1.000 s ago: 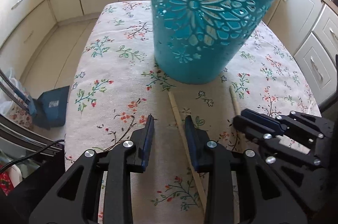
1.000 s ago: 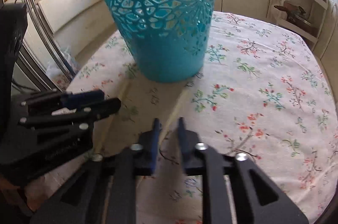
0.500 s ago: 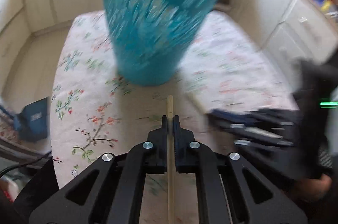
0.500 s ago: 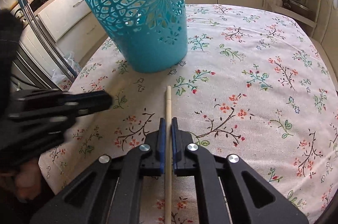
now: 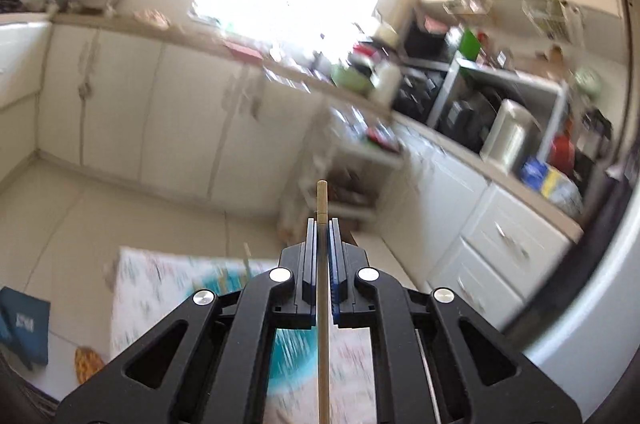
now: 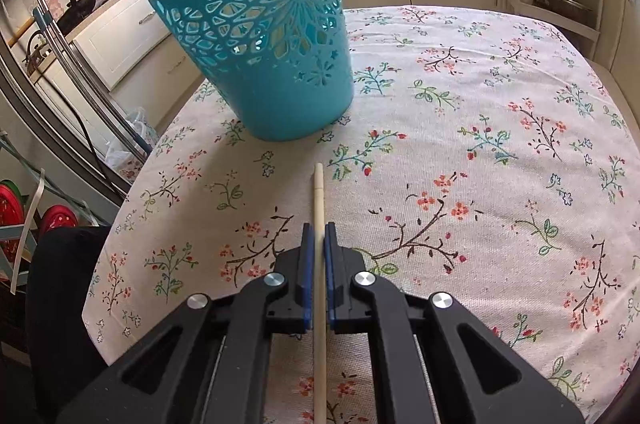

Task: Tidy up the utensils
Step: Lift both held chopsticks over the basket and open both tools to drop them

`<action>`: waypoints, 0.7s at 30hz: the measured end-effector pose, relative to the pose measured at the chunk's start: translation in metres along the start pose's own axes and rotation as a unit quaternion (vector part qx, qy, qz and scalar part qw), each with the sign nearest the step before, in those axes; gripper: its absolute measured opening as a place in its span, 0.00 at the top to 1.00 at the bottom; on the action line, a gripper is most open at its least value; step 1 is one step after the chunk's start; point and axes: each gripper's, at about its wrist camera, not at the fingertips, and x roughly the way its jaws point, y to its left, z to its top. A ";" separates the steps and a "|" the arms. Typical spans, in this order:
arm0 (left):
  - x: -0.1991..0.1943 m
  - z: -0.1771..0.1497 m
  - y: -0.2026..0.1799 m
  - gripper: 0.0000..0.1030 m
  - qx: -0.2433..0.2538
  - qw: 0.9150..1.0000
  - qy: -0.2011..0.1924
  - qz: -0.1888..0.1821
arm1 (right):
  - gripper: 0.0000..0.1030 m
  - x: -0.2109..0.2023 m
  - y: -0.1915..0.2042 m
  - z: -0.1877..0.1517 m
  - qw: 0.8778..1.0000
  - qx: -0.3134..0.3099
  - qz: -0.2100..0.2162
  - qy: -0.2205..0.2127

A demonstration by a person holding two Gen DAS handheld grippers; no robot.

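We are seeing the floral-clothed surface [image 6: 460, 143] carrying the teal basket [image 6: 260, 35], which is standing ahead of our right tool [image 6: 319, 228]. That tool is clamping a chopstick [image 6: 318, 195] pointing toward the basket. Our left tool [image 5: 322, 222] is gripping a second chopstick [image 5: 321, 199], raised toward the blurred kitchen cabinets [image 5: 160, 103].
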 end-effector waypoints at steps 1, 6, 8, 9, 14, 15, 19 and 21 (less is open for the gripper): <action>0.005 0.006 0.002 0.95 -0.002 1.000 -0.016 0.015 | 0.94 0.000 0.000 0.000 1.000 0.001 0.002 -0.001; 0.029 0.016 0.014 0.95 -0.008 0.993 -0.071 0.096 | 0.94 0.000 -0.003 0.000 1.000 0.002 0.009 -0.004; 0.041 0.013 0.021 0.95 -0.005 0.989 -0.079 0.126 | 0.94 0.000 -0.003 0.001 1.000 0.001 0.010 -0.004; 0.045 0.012 0.023 0.95 -0.004 0.988 -0.079 0.135 | 0.94 -0.001 -0.003 0.001 1.000 0.000 0.010 -0.003; 0.059 -0.004 0.031 0.95 0.009 0.986 -0.053 0.157 | 0.94 -0.001 0.002 0.001 1.000 -0.011 0.004 -0.003; 0.060 -0.009 0.030 0.95 0.015 0.987 -0.045 0.157 | 0.94 -0.001 0.002 0.001 1.000 -0.013 0.003 -0.002; 0.060 -0.023 0.025 0.95 0.041 0.988 -0.006 0.149 | 0.94 0.000 0.011 0.000 1.000 -0.028 -0.008 -0.002; 0.053 -0.032 0.024 0.87 0.049 0.988 0.010 0.145 | 0.94 0.000 0.017 -0.002 0.999 -0.040 -0.018 -0.004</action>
